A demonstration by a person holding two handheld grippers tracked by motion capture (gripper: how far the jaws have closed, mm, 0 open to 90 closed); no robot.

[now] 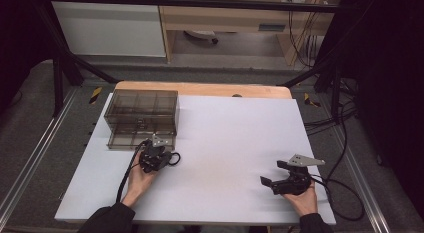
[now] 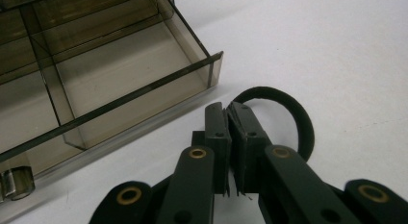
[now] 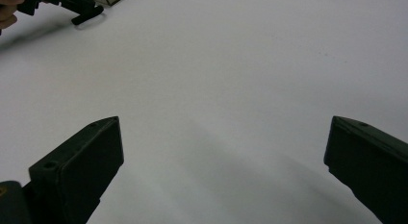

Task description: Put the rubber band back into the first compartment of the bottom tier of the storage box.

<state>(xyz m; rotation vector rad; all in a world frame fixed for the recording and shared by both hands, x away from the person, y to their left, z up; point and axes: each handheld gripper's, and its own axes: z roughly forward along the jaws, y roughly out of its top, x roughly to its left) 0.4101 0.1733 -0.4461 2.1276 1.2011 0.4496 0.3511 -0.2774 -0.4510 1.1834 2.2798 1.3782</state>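
A black elastic hair band (image 2: 299, 119) lies on the white table top (image 1: 225, 143), just in front of a smoky clear drawer box (image 1: 142, 118). My left gripper (image 2: 227, 112) is shut on the band's near side, and the rest of the loop curves out to the right of the jaws. In the high view the left gripper (image 1: 162, 154) sits at the box's front right corner, with the band (image 1: 174, 158) beside it. The box's lower drawer (image 2: 120, 75) is pulled out and its compartments look empty. My right gripper (image 1: 273, 173) rests at the front right, open and holding nothing (image 3: 223, 132).
The drawer's front wall (image 2: 144, 96) stands close to the left of the left jaws. Cables trail from both grippers, and a frame and rails surround the table. The left gripper (image 3: 72, 5) shows far off in the right gripper view.
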